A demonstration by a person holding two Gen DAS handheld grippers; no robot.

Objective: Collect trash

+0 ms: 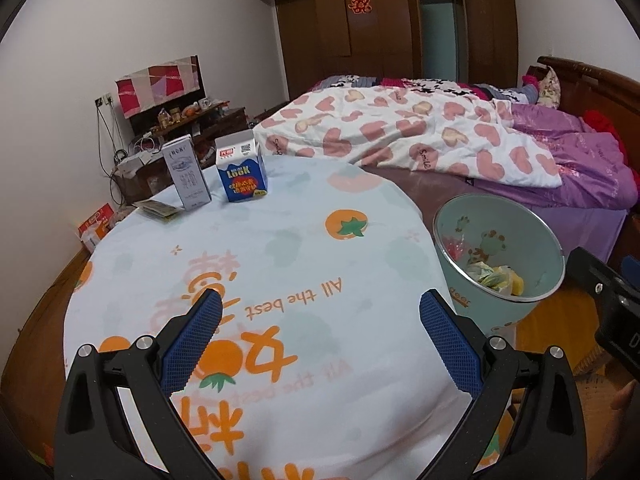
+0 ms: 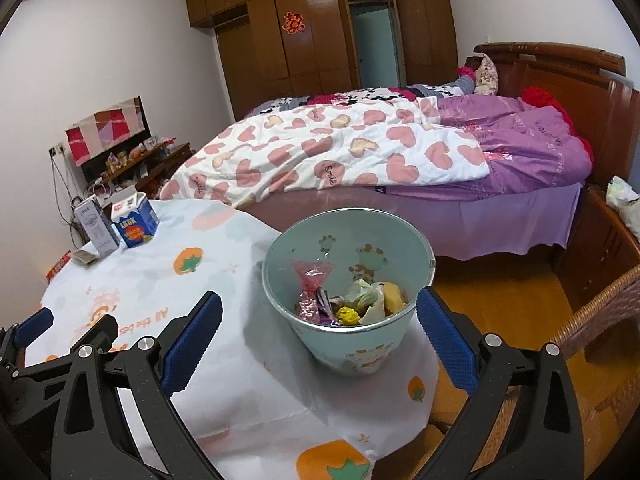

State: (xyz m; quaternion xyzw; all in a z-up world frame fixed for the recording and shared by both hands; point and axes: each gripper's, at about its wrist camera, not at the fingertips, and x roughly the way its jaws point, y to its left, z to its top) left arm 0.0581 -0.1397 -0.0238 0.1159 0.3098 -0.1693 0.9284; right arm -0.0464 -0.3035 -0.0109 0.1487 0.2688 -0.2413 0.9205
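Observation:
A pale green trash bucket (image 2: 348, 344) stands at the table's right edge, with wrappers and crumpled paper (image 2: 352, 304) inside; it also shows in the left wrist view (image 1: 500, 256). At the table's far left stand a blue carton (image 1: 242, 172), a grey-white box (image 1: 187, 173) and a flat packet (image 1: 157, 209); they also show in the right wrist view: carton (image 2: 135, 221), box (image 2: 96, 226). My left gripper (image 1: 320, 328) is open and empty above the tablecloth. My right gripper (image 2: 319, 328) is open and empty, just in front of the bucket.
The round table (image 1: 280, 260) has a white cloth with orange fruit prints. A bed with heart-print and purple quilts (image 2: 360, 148) lies behind. A wicker chair (image 2: 600, 320) is at right, a cluttered cabinet (image 1: 180, 120) at far left.

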